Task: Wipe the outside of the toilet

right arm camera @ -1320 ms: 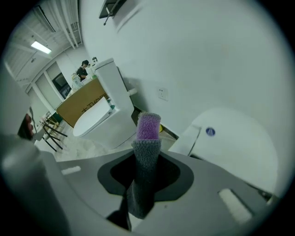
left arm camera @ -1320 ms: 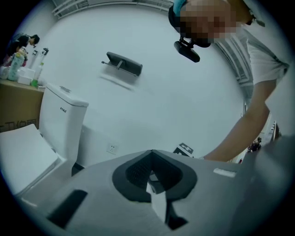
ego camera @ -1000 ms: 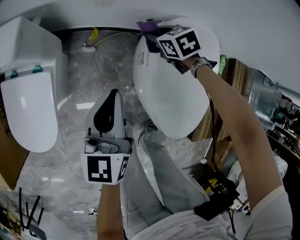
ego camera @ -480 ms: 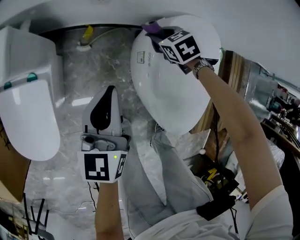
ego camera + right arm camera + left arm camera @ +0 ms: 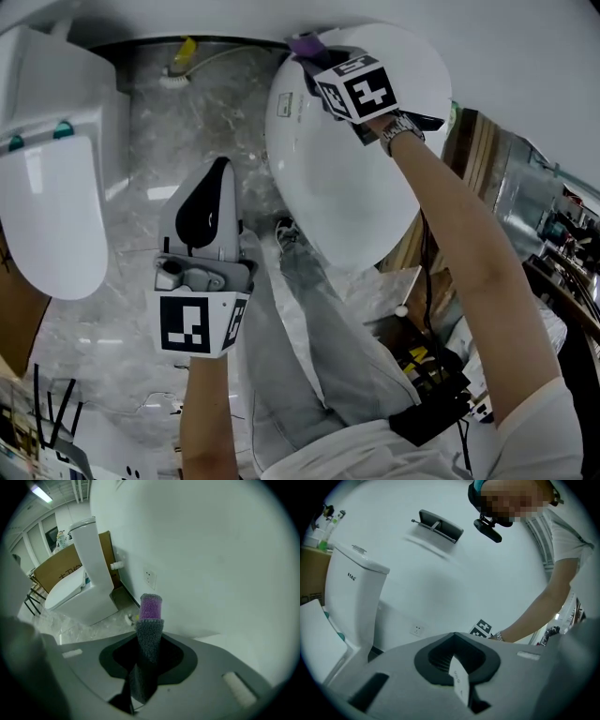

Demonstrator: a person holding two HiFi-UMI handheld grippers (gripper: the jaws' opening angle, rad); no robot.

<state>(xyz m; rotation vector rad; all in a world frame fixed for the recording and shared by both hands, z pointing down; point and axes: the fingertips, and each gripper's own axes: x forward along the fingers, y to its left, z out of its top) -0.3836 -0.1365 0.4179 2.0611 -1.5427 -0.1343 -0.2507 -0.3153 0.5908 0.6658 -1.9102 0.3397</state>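
At the tip of the right tool [image 5: 309, 58], a grey-and-purple cloth [image 5: 149, 620] sits pinched between the jaws at the far edge of the white toilet [image 5: 347, 178] — the left tool [image 5: 216, 178], jaws pressed together and empty, hangs well to its left over the marble floor [image 5: 150, 122].

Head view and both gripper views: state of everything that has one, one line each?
right tongs: shut on the cloth
cloth: folded, pinched, sticking out past the jaws at the toilet's rear edge
left tongs: shut, holding nothing, off to the side over the floor
toilet: lid down
second toilet: lid down
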